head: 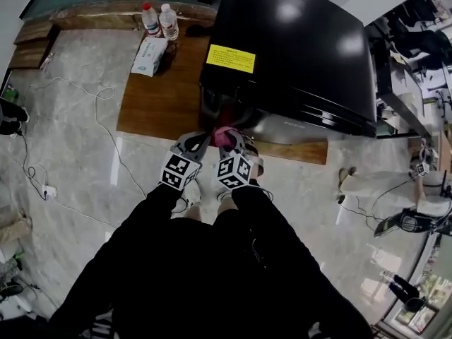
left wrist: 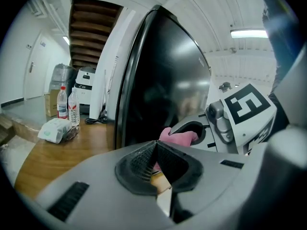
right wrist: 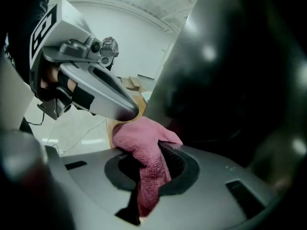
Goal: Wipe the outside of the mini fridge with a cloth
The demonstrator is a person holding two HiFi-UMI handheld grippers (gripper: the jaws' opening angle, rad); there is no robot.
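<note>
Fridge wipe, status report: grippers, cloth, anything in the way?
Right gripper shut on pink cloth, at fridge front. Left gripper shut, tip beside the cloth. Bottles and tissue pack off to the side.

I read the head view steeply down from above the mini fridge (head: 296, 48); both gripper views sit close, facing it, sharing the pink cloth (right wrist: 146, 147)
</note>
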